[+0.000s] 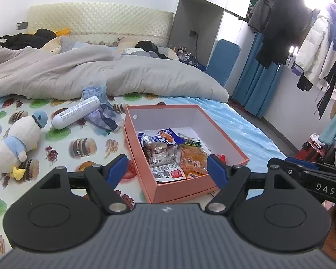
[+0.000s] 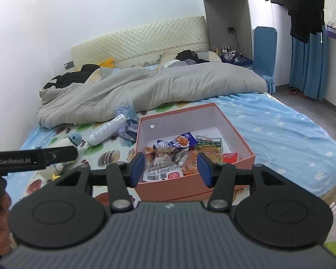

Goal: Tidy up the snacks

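An open salmon-pink box (image 1: 177, 190) (image 2: 172, 191) with a white inside sits on the bed and holds several snack packets (image 1: 168, 154) (image 2: 168, 157): blue, orange, red and clear ones. My left gripper (image 1: 168, 170) is open and empty, held in front of the box's near wall. My right gripper (image 2: 171, 169) is open and empty, also just before the near wall. The right gripper's body shows at the right edge of the left wrist view (image 1: 313, 179). The left gripper's body shows at the left of the right wrist view (image 2: 31, 159).
A white bottle (image 1: 76, 112) (image 2: 107, 130), a crumpled bluish wrapper (image 1: 105, 116) (image 2: 128, 130) and a plush duck (image 1: 18, 141) lie left of the box. A grey quilt (image 1: 100, 74) covers the far bed. Clothes (image 1: 302, 33) hang at the right.
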{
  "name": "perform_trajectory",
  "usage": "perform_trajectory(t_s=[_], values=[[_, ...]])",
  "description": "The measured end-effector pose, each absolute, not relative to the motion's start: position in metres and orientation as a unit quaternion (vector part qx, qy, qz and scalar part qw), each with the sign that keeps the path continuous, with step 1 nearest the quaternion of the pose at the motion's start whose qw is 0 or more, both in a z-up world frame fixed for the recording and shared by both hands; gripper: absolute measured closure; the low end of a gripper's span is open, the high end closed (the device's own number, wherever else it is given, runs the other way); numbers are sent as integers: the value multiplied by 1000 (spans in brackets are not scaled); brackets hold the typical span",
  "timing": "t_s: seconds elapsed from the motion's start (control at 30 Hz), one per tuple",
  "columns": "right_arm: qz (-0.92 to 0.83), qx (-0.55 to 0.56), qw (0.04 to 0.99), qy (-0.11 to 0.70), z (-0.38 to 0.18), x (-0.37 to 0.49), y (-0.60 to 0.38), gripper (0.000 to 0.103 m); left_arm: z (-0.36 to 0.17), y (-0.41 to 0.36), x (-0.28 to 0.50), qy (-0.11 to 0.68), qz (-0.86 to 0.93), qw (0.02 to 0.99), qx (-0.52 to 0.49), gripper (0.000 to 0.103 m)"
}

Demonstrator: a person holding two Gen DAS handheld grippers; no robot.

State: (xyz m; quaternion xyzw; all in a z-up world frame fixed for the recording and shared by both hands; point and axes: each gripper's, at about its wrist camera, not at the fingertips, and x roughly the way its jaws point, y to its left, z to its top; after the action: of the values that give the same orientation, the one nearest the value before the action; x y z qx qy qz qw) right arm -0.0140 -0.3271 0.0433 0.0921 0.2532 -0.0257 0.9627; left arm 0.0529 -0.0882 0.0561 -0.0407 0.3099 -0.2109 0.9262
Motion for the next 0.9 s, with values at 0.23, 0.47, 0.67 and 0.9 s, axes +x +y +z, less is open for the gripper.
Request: perform_trajectory(t_s=[0.23, 0.47, 0.67, 0.9], values=[[-32, 92, 963, 253, 42, -13, -326, 49, 56, -89, 57, 308, -207, 928, -39, 21], [-33, 91, 961, 260, 42, -12, -326, 49, 55, -91, 60, 320, -198, 926, -39, 14], [-46, 74, 964, 250, 42, -12, -329, 1, 59, -91, 63, 310, -189, 931, -42, 1], [-54, 75, 960, 263, 37, -4, -332, 0, 59, -90, 66, 309, -178, 933, -41, 0]])
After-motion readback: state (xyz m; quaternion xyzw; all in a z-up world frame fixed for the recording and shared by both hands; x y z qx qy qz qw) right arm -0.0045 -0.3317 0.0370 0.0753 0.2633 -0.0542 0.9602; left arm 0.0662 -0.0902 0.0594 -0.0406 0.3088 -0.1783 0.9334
